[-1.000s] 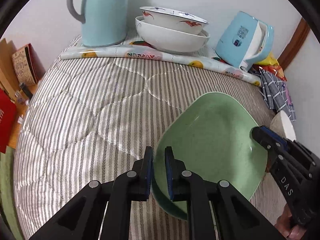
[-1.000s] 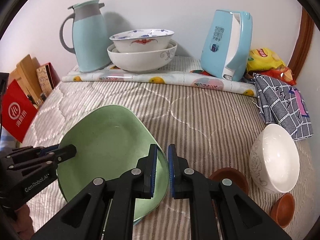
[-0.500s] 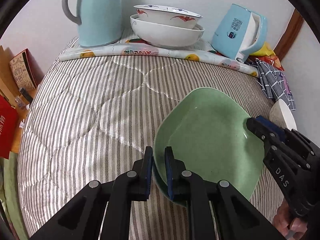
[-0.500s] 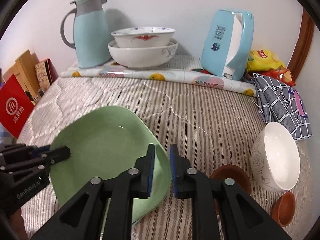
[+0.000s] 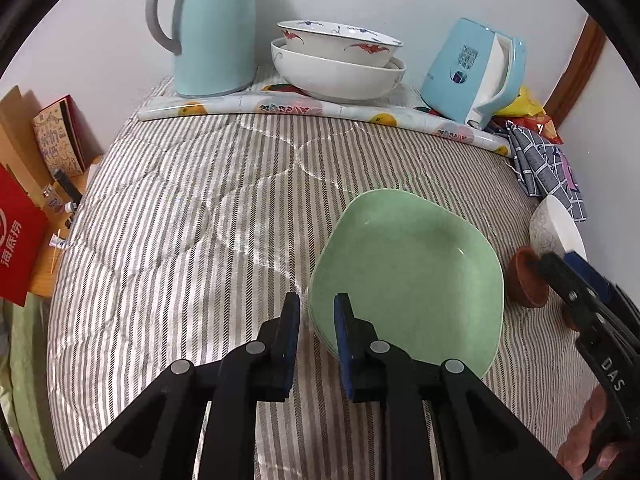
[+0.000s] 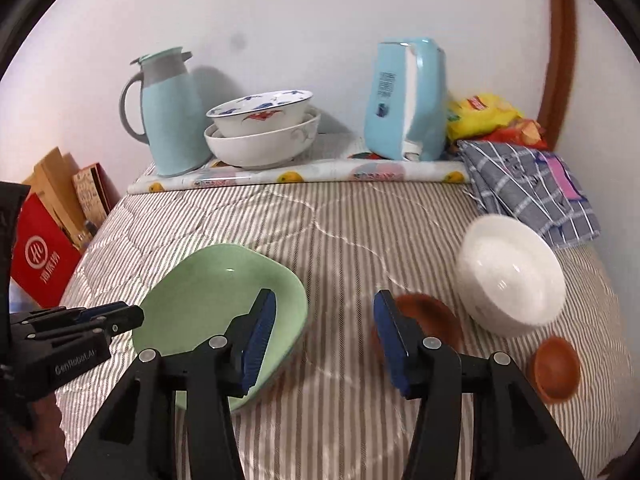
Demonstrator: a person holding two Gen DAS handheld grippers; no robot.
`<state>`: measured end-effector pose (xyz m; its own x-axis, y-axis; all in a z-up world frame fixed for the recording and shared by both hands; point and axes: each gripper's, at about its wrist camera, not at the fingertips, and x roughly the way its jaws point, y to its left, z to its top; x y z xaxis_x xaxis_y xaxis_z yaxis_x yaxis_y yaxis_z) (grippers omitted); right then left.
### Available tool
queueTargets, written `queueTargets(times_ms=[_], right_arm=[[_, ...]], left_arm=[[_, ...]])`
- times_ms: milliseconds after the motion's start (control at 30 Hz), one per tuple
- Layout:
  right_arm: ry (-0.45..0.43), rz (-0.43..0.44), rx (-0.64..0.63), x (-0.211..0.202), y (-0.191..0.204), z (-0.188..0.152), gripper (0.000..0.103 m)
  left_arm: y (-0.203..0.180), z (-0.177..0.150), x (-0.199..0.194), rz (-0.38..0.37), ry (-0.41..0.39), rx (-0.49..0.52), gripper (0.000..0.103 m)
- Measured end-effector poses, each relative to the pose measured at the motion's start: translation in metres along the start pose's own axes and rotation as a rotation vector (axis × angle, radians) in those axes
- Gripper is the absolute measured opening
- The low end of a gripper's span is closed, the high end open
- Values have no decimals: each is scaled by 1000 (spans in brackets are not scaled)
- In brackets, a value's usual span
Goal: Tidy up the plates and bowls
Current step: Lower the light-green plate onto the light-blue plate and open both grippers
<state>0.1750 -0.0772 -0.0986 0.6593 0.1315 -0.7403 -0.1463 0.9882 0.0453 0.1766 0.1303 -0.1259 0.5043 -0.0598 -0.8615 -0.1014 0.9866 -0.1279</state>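
We have the green plate [image 5: 412, 276] lying flat on the striped quilt [image 5: 192, 216], at 5 o'clock in the left wrist view and 8 o'clock in the right. Our left gripper [image 5: 317, 320] straddles the plate's near-left rim, jaws opening, a narrow gap, pads not clearly pressing the rim. Our right gripper [image 6: 325, 332] has its jaws opening and well apart, only quilt between them; its left finger sits over the plate's right edge. A white bowl [image 6: 510, 276] lies tipped at 3 o'clock, with two small brown dishes [image 6: 556, 368] beside it. Two stacked white bowls [image 6: 262, 130] sit at 12 o'clock between the blue jug [image 6: 170, 116] and kettle [image 6: 408, 100].
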Motion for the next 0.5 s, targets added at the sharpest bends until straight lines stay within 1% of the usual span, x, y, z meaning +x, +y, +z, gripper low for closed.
queueTargets(times_ms=[67, 167, 267, 367, 467, 500], right_arm=[[-4, -8, 26, -9, -9, -4, 52], [-19, -28, 49, -21, -21, -10, 57], [-30, -63, 58, -33, -33, -18, 58], [-28, -94, 80, -46, -49, -26, 58], [-45, -113, 110, -61, -69, -30, 58], [-51, -122, 122, -65, -76, -32, 58]], left_arm=[[0, -2, -5, 0, -5, -9, 17], [-3, -4, -12, -2, -16, -12, 17], [-13, -6, -21, -14, -31, -6, 17], [-26, -7, -29, -34, -46, 5, 17], [-47, -6, -35, -57, -56, 30, 17], [-53, -7, -37, -63, -58, 37, 21]])
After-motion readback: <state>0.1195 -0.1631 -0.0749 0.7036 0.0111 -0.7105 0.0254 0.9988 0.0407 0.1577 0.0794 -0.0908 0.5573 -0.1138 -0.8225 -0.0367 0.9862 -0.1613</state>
